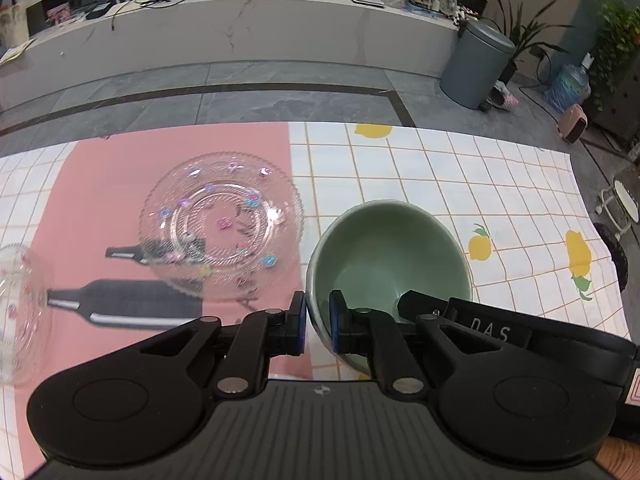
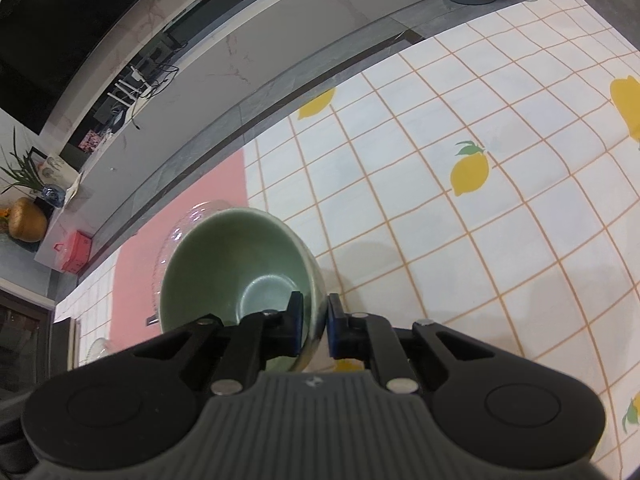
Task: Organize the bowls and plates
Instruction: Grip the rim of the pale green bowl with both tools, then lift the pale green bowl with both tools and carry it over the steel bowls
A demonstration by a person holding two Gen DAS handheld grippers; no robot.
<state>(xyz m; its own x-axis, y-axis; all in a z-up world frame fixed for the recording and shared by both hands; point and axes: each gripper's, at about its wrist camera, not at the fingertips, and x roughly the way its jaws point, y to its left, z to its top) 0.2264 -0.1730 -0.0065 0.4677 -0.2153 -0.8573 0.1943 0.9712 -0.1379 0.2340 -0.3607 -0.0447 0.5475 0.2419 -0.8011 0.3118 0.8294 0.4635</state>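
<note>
A green ceramic bowl hangs tilted just above the lemon-print tablecloth, held by both grippers. My left gripper is shut on its left rim, one blue pad inside the wall and one outside. My right gripper is shut on the bowl at its right rim, and its black finger reaches into the left wrist view. A clear glass plate with small coloured flowers lies on the pink mat left of the bowl. Its edge shows behind the bowl in the right wrist view.
A second clear glass dish sits at the table's left side. The table's far edge drops to a grey tiled floor with a grey bin. Bare checked cloth stretches to the right of the bowl.
</note>
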